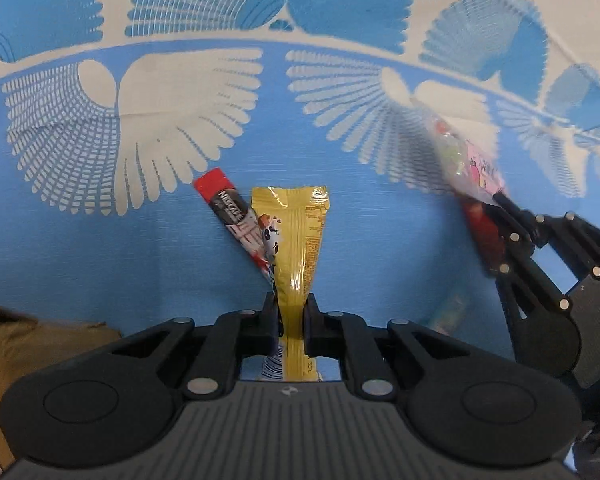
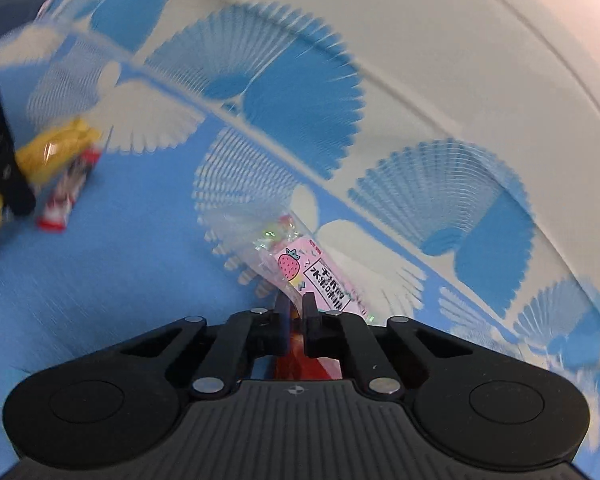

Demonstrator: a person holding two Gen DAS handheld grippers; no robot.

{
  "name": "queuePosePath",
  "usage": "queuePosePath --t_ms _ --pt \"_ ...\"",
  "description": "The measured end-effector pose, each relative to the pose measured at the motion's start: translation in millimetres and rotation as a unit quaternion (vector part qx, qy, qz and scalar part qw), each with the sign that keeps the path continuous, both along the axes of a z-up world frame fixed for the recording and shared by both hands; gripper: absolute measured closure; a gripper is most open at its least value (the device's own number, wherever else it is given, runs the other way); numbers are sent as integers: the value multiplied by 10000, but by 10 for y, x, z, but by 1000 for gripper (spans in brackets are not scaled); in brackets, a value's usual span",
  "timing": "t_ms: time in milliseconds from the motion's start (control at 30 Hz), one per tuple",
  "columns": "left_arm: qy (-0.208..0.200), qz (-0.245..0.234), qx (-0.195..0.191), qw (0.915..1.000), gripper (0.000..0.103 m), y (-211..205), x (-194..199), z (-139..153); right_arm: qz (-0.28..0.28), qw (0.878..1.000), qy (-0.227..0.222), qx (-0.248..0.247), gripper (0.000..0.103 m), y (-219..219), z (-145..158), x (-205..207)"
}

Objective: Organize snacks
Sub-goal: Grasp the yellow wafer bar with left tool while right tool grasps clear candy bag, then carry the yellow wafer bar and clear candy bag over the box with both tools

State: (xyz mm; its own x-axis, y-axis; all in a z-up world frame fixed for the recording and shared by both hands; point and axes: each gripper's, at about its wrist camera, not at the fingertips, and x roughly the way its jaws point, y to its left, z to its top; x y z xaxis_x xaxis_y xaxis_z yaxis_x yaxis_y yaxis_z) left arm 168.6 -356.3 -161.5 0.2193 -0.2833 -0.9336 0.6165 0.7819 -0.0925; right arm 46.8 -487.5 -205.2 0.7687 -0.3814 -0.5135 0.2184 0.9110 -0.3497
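My left gripper point(image 1: 291, 304) is shut on a yellow snack packet point(image 1: 298, 236) that sticks out forward over the blue patterned cloth point(image 1: 100, 240). A red and black Nescafe stick point(image 1: 234, 216) lies on the cloth just left of the packet, partly behind it. My right gripper point(image 2: 296, 304) is shut on a pink strawberry candy packet point(image 2: 316, 276) with a clear end. In the left wrist view the right gripper point(image 1: 500, 204) is at the right with that pink packet point(image 1: 468, 160). The right wrist view shows the yellow packet point(image 2: 56, 148) and the stick point(image 2: 66, 196) at far left, blurred.
The blue and white fan-patterned cloth covers the table; its white border point(image 2: 460, 60) runs along the far side. A tan object point(image 1: 28, 344) sits at the lower left of the left wrist view. A blurred small wrapper point(image 1: 450, 312) lies on the cloth near the right gripper.
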Motion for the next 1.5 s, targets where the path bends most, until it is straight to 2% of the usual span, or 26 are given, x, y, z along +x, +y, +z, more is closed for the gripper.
queuePosePath --t_ms 167,300,533,700,900,967,1100,1133,1167,1200,1300,1500 --pt "-109 -250 -269 9993 91 106 -274 303 -337 9965 -275 714 100 31 324 -380" --pt "-106 -420 -431 9981 91 240 -485 556 -556 9879 -446 1380 101 137 582 -702" --pt "-132 -695 -548 9960 91 627 -868 894 -1115 9568 -631 2610 103 390 880 -1301" --pt "-110 -688 -469 9965 91 870 -1062 911 -1568 9426 -349 2928 103 577 752 -1539" --pt "-15 -647 -362 9972 91 956 -1096 837 -1746 9301 -437 3203 102 601 636 -1565" --pt "9 -660 -356 9972 91 944 -1085 821 -1867 9283 -274 3205 97 555 581 -1496" --pt "52 -669 -359 9971 91 936 -1071 791 -2070 9155 132 3448 87 451 356 -1374" --pt "70 -669 -355 9971 91 937 -1069 784 -2087 9119 225 3526 86 445 306 -1365" --pt "77 -669 -354 9971 91 939 -1064 782 -2081 9083 239 3620 90 440 271 -1373" --pt "71 -668 -353 9971 91 944 -1064 786 -2077 9082 199 3629 90 454 264 -1389" --pt "87 -651 -404 9970 91 998 -1066 839 -2081 9189 8 3352 92 563 375 -1459" --pt "72 -575 -662 9961 91 1289 -1151 1143 -1935 9293 -524 3102 93 906 905 -1710"
